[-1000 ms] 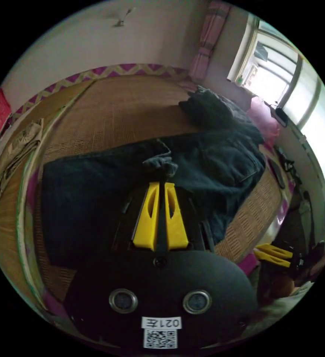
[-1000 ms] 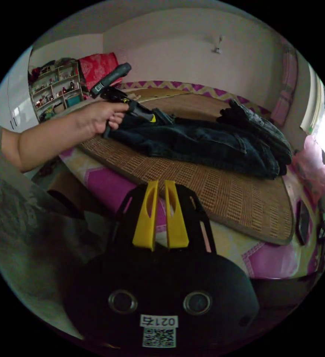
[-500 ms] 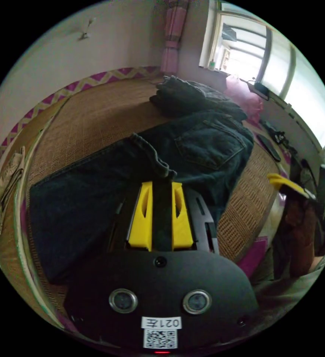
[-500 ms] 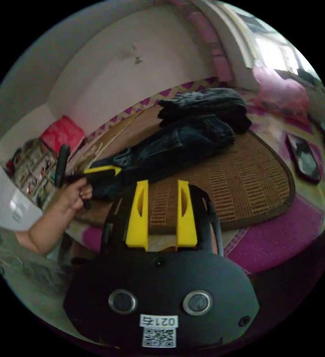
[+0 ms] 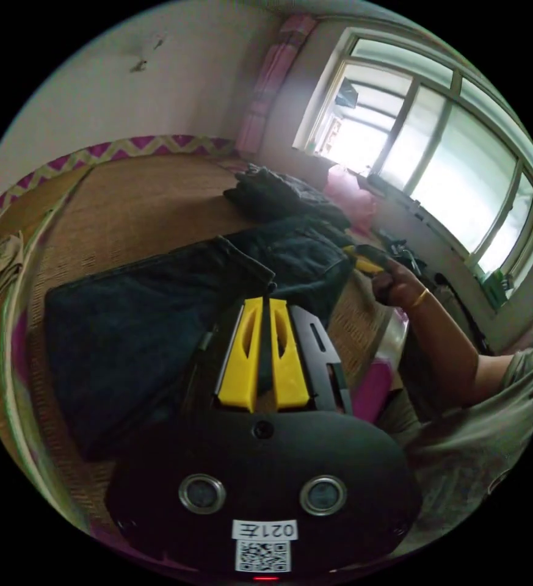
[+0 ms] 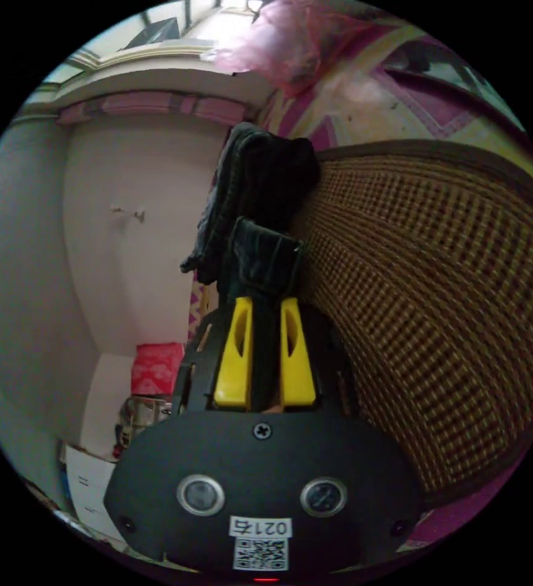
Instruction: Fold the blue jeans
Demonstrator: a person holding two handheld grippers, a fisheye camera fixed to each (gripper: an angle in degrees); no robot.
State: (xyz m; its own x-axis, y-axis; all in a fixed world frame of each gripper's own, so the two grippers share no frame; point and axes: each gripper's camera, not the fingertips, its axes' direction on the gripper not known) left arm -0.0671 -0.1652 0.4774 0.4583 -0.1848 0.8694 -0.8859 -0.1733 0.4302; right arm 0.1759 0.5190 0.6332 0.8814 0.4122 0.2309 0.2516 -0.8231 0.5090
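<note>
The blue jeans (image 5: 138, 305) lie folded lengthwise on a woven mat (image 5: 138, 201) that covers the bed. My left gripper (image 5: 264, 300) has its jaws nearly together on a raised edge of the denim near the middle of the jeans. At the waist end, a hand (image 5: 394, 284) holds my right gripper (image 5: 364, 261). In the right gripper view, my right gripper (image 6: 264, 302) is shut on a thick band of denim (image 6: 266, 259), which rises between the yellow jaws beside the mat (image 6: 431, 274).
A pile of dark clothes (image 5: 278, 195) (image 6: 260, 177) sits on the mat just beyond the jeans. A pink bag (image 5: 351, 195) lies below the window (image 5: 425, 171). The person's arm and shirt (image 5: 480, 415) are at the bed's edge.
The right gripper moved from off the bed's edge to the jeans' waist end and shut on the denim. The left jaws stood wider half a second ago and are now close together.
</note>
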